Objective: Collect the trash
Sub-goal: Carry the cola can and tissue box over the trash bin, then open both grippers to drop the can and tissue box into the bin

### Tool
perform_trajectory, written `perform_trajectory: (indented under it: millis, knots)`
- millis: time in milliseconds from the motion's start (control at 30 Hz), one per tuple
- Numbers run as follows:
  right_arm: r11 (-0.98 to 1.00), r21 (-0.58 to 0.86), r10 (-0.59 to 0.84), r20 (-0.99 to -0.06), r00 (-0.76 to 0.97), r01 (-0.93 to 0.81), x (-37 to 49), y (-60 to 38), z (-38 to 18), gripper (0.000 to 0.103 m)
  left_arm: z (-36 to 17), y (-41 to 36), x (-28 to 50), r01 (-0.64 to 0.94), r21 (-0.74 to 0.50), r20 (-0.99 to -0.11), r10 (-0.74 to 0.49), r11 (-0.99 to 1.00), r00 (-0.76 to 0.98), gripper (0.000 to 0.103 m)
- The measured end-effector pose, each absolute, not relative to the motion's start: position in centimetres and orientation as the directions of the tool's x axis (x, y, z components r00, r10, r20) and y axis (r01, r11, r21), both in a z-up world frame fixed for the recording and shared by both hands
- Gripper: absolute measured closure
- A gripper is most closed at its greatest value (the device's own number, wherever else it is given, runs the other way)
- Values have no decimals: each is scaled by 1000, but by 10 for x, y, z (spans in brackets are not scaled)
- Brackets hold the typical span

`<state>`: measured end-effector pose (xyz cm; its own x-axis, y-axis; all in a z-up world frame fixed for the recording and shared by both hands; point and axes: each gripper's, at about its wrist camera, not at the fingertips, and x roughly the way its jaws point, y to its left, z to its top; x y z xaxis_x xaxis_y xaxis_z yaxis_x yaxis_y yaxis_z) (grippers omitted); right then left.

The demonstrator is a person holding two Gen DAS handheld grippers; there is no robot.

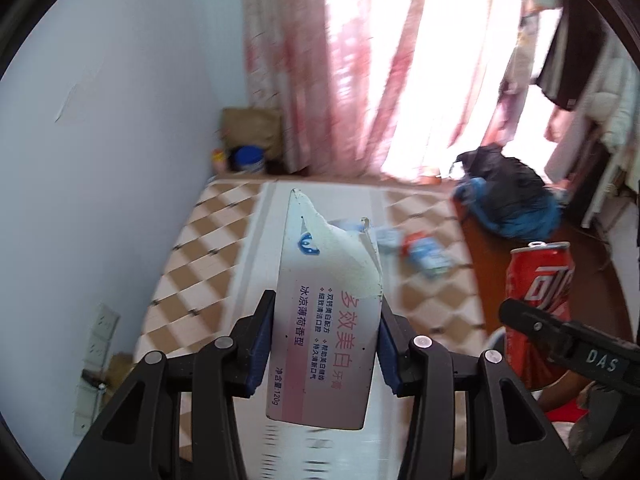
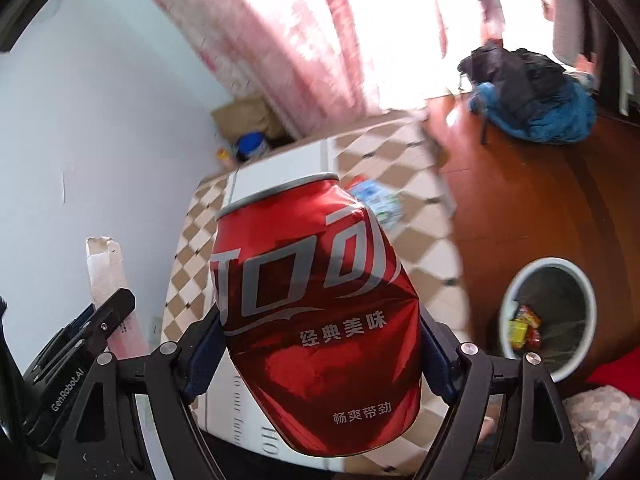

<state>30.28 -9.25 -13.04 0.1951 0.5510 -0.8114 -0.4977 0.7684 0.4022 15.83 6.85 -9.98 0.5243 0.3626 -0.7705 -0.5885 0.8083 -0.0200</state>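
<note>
My left gripper is shut on a torn white and pink toothpaste box, held up over a checkered bed. The box also shows at the left edge of the right wrist view. My right gripper is shut on a dented red cola can, which appears at the right of the left wrist view. A white trash bin with a few colourful wrappers inside stands on the wooden floor, lower right of the can. More blue and red wrappers lie on the bed ahead.
A black and blue bag lies on the brown floor near the pink curtain. A brown paper bag and a blue-lidded jar sit in the corner beyond the bed. Clothes hang at the right. A wall runs along the left.
</note>
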Motion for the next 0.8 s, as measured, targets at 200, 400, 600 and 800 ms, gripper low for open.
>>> perform_trajectory:
  millis: [200,400,600,800]
  knots:
    - [843,393,505,-813,288,-367,332,-208,-124,18,-98,-12,213,-449,-61,-771,244,892,589,61]
    - [906,365,418,-851,319,-214,363,-316,-157,18,-142,-93,283,-315,-139,-827,65,939,559,61]
    - [931,360,364,-896,254,-64,400,-398,-229,18,-211,-159,358,-221,-231,-898,-120,947,424,61]
    - [934,357,351,-927,131,30,436,-439,-320,18,-283,-208,420,-156,-221,-947,-174,963,270,58]
